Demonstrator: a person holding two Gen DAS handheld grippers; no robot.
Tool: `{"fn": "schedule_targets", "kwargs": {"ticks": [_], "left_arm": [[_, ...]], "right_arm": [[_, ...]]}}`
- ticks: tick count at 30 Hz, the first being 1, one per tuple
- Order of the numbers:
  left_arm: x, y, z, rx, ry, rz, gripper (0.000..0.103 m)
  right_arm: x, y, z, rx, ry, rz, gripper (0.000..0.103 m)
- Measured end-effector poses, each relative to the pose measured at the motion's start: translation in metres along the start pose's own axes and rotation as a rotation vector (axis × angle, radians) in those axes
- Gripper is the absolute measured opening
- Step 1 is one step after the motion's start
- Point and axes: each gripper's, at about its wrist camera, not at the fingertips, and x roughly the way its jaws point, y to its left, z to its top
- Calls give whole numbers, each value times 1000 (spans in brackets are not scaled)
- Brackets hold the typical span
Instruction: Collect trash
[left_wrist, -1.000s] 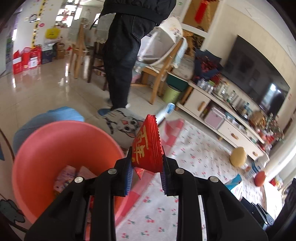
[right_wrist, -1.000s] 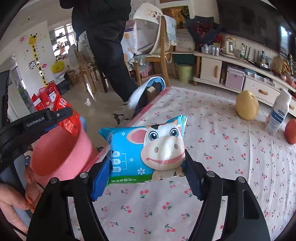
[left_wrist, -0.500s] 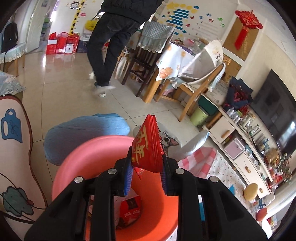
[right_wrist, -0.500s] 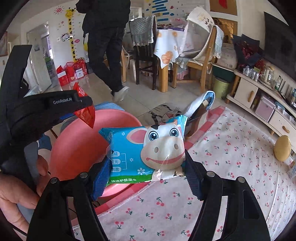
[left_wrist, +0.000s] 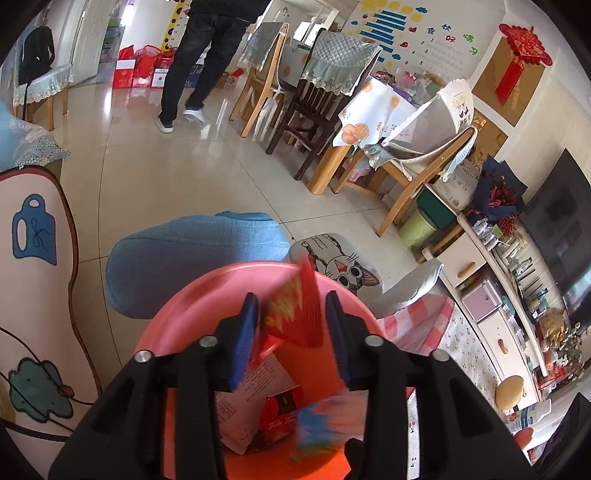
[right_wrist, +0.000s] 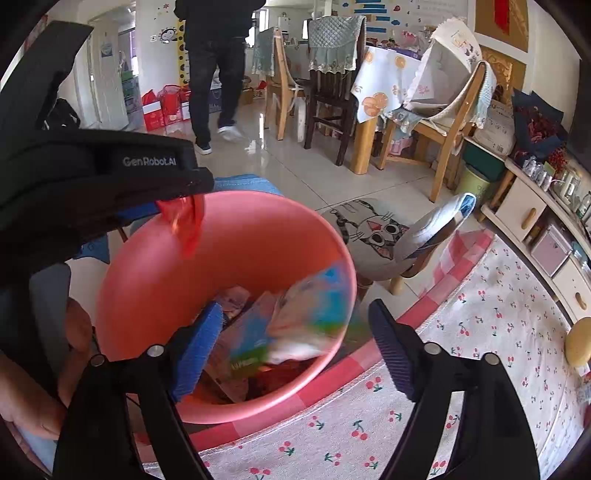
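A pink bin (left_wrist: 207, 295) (right_wrist: 258, 236) stands on the floor beside the cherry-print cloth (right_wrist: 480, 317). My left gripper (left_wrist: 291, 332) is open above the bin, and the red packet (left_wrist: 299, 314) is blurred between its spread fingers, loose; it also shows in the right wrist view (right_wrist: 186, 221). My right gripper (right_wrist: 295, 343) is open and empty over the bin. The blue wet-wipe pack (right_wrist: 314, 314) is blurred inside the bin, and in the left wrist view (left_wrist: 321, 424) too, over other trash such as a red box (left_wrist: 280, 410).
A blue cushion stool (left_wrist: 192, 254) and a cat-print stool (right_wrist: 373, 236) stand behind the bin. Chairs (left_wrist: 317, 110) and a person (left_wrist: 192, 66) are farther back. A low cabinet (left_wrist: 491, 295) runs along the right. A yellow fruit (right_wrist: 578, 343) lies on the cloth.
Both grippers have opened over the bin. The red packet is slipping from the left gripper and the wet-wipe pack has dropped from the right gripper into the bin.
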Motion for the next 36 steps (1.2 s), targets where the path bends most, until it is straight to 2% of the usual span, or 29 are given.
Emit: {"fn": "schedule_targets", "kwargs": {"ticks": [3, 8, 11, 15, 19, 30, 36], "left_arm": [[-2, -1, -5, 10, -11, 20, 66], [-5, -7, -10, 37, -26, 20, 79], [-8, -20, -14, 90, -36, 9, 82], [-17, -44, -22, 198, -87, 7, 88], [-28, -70, -35, 319, -138, 14, 91], [-66, -132, -87, 545, -211, -93, 98], [-86, -162, -121, 668, -231, -142, 99]], "right_arm": [[-6, -11, -4, 61, -10, 23, 90], [-22, -29, -19, 136, -33, -51, 92], [-33, -46, -31, 189, -40, -97, 92], [-49, -70, -47, 260, -53, -133, 92], [-69, -88, -67, 315, -68, -173, 92], [-134, -117, -124, 372, -89, -298, 92], [-174, -132, -158, 425, -105, -367, 92]]}}
